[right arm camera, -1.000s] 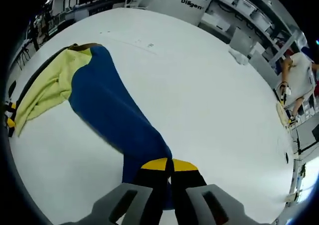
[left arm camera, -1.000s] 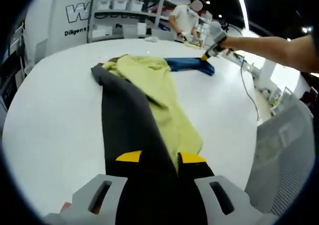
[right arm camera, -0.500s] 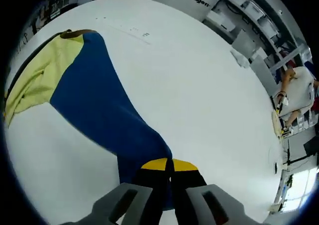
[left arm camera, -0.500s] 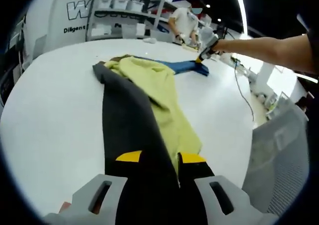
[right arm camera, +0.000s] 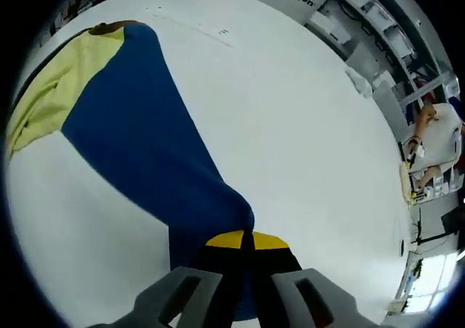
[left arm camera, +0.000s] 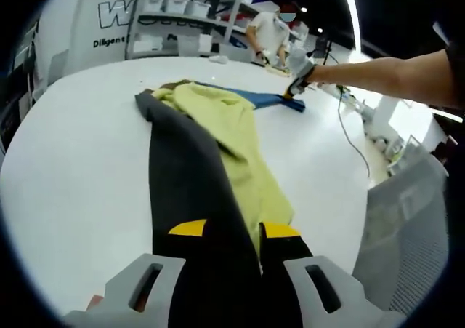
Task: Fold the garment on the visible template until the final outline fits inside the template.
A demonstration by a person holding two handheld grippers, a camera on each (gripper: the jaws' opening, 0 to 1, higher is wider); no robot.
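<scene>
- The main risk, as I judge it: the garment (left arm camera: 218, 146) is stretched between two grips far apart, so a harder pull from either side could drag cloth out of one claw — or slide the whole piece across the table (left arm camera: 73, 182).
- A second risk is a skewed fold. The yellow-green panel (left arm camera: 240, 139) lies rumpled along the middle, and folding over it would likely trap the creases and leave an outline that bulges.
- I cannot make out a template outline on the white table top in either view, so judging the fit from here is uncertain.
- The left claw (left arm camera: 225, 233) is pressed together on the dark grey leg (left arm camera: 185, 175) of the garment; the cloth runs from between its yellow-tipped jaws away toward the middle of the table.
- The right claw (right arm camera: 242, 242) pinches the blue leg (right arm camera: 138, 132), which fans out from its jaws toward the far edge of the table, where it meets the yellow-green panel.
- In the left gripper view the right claw (left arm camera: 294, 88), on the person's outstretched arm (left arm camera: 385, 70), holds the blue end low over the far part of the table.
- Another person (left arm camera: 270, 30) stands at a bench beyond the table, well apart from the work.
</scene>
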